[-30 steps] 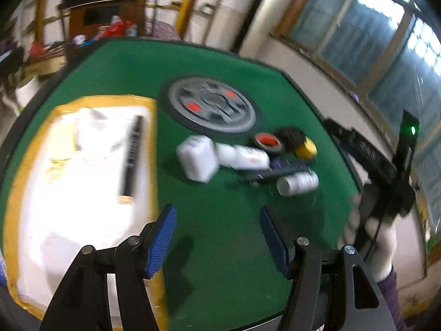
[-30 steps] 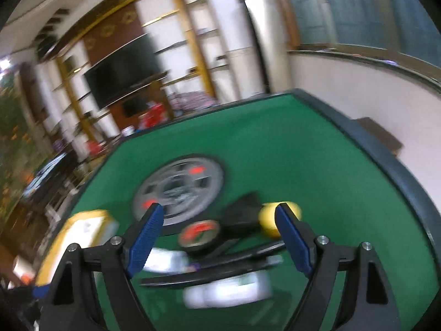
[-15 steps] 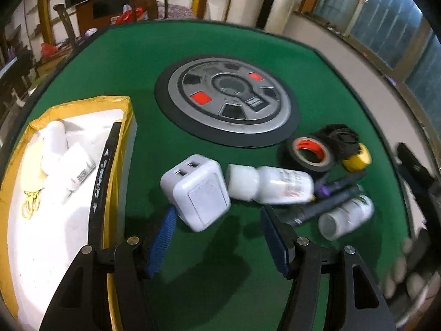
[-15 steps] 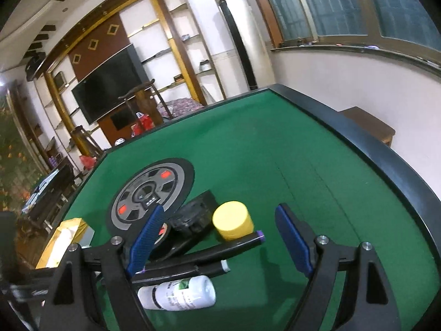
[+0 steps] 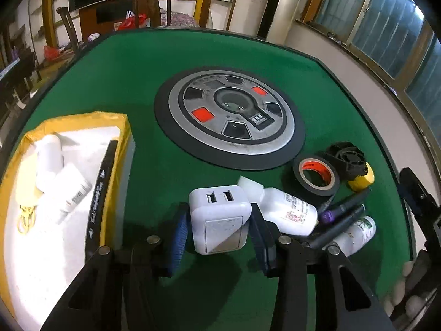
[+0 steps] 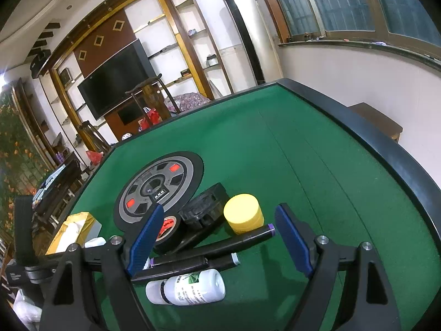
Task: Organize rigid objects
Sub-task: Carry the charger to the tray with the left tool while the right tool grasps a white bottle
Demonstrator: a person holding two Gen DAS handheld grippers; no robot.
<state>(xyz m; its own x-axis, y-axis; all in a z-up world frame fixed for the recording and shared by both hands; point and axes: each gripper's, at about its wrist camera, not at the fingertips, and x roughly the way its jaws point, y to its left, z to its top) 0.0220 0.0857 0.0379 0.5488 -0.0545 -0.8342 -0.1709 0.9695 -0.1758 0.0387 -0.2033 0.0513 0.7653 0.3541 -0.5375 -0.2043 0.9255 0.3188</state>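
A green felt table with a dark raised rim fills both wrist views. At its middle sits a round grey control panel with 2 red buttons, ringed in black.

The left gripper has just been closing, and its blue pads now sit against both sides of a white USB charger block with 2 ports facing 12 o'clock; it grasps the charger, which rests low on the felt. At 9 o'clock from it stands a white tray with a yellow liner, holding white bottles and a long black pen against its right wall.

At 3 o'clock from the charger lies a white pill bottle on its side, touching the charger's corner. Further toward 3 o'clock are 2 dark markers, a second white bottle with a green label, a roll of black tape, a black fan-like part and a yellow cap.

The right gripper hangs above this cluster with its jaws spread wide and nothing between the pads; the yellow cap and markers lie under it.

Beyond the table, at 11 o'clock, are a wall-mounted television, gold-framed shelving and a wooden chair. A tall floor-standing air conditioner stands at 12 o'clock, and windows run along the wall at 2 o'clock.
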